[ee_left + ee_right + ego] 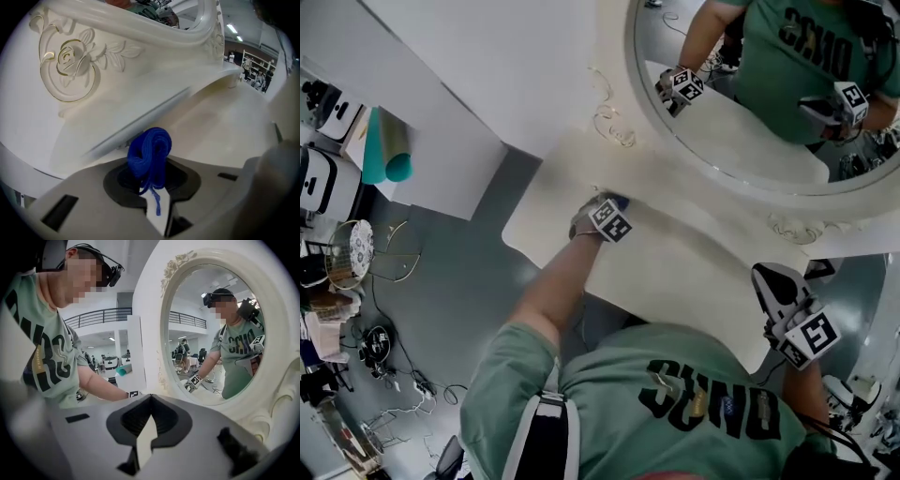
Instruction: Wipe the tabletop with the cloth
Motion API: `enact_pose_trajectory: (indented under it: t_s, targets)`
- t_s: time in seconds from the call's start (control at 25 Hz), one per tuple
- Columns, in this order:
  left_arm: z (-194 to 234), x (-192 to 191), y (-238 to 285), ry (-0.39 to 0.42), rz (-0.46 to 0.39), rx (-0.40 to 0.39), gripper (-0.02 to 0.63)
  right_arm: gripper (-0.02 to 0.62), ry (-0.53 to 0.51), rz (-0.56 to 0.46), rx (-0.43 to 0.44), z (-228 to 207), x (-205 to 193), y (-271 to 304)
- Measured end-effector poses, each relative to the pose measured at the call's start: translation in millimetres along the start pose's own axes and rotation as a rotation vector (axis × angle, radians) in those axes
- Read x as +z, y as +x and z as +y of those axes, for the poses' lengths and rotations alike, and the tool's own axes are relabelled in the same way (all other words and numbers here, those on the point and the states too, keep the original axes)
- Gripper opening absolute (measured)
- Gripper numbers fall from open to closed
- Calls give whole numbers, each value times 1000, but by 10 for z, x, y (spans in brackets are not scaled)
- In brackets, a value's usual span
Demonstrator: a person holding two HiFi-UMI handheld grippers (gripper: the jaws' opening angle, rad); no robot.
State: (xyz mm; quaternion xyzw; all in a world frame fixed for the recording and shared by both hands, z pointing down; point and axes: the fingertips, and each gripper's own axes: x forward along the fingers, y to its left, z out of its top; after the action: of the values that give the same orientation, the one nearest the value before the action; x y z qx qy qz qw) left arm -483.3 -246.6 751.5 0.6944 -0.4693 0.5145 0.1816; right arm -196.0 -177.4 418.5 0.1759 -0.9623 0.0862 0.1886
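Left gripper [609, 219] is clamped tight on the blue cloth [150, 152], down at the tabletop [675, 272] just below the mirror [750, 141] frame. Right gripper [774, 287] hangs farther from the mirror, jaws closed on nothing.

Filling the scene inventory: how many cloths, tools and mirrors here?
Blue cloth: 1
Tools: 2, the left tool shut on the cloth and the right tool empty
Oval mirror: 1
Total: 4
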Motion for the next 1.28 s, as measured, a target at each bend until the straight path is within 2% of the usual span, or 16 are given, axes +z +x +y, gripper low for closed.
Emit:
enact_pose_trajectory:
  t_s: [0.2,0.32,0.4,0.52,0.64,0.72,0.84,0.92,1.04,1.08,1.16,1.28]
  targets:
    - [-63,-59,-8,23,27,-36,86,12,7,-28,1,52,7,-30]
    - [-193,-354,-185,74,44,-54,84,12,-7,-52,12,102,45,-65]
    - [-338,-685,-388,70,61,-78,84,11,-10,-64,13,99,38,-158]
    - [-635,-1313,-737,2,114,-113,84,12,-7,-91,30,92,-54,-383]
    - [-963,-1870,-1081,-94,157,-103,84,12,-17,-112,32,84,-171,-715]
    - [-1355,-2195,-1275,-146,203,-134,86,12,-27,-121,43,95,-274,-1020]
    - [-2070,-2591,-1512,-172,312,-195,86,12,-49,-125,77,103,-452,-1495]
    - [-2268,-2525,-1612,-232,285,-154,86,12,-59,-123,90,84,-536,-1772]
    - [-2110,-1935,-1650,-325,151,-48,86,12,-55,-137,99,62,-552,-2074]
    - [-1985,-1666,-1629,-331,100,-19,86,12,-53,-137,99,66,-552,-2123]
    - [-1701,-1114,-1529,-295,11,26,86,12,-51,-135,102,110,-542,-2149]
    - [-1265,-460,-1255,-212,-33,71,86,12,-38,-108,73,151,-566,-2085]
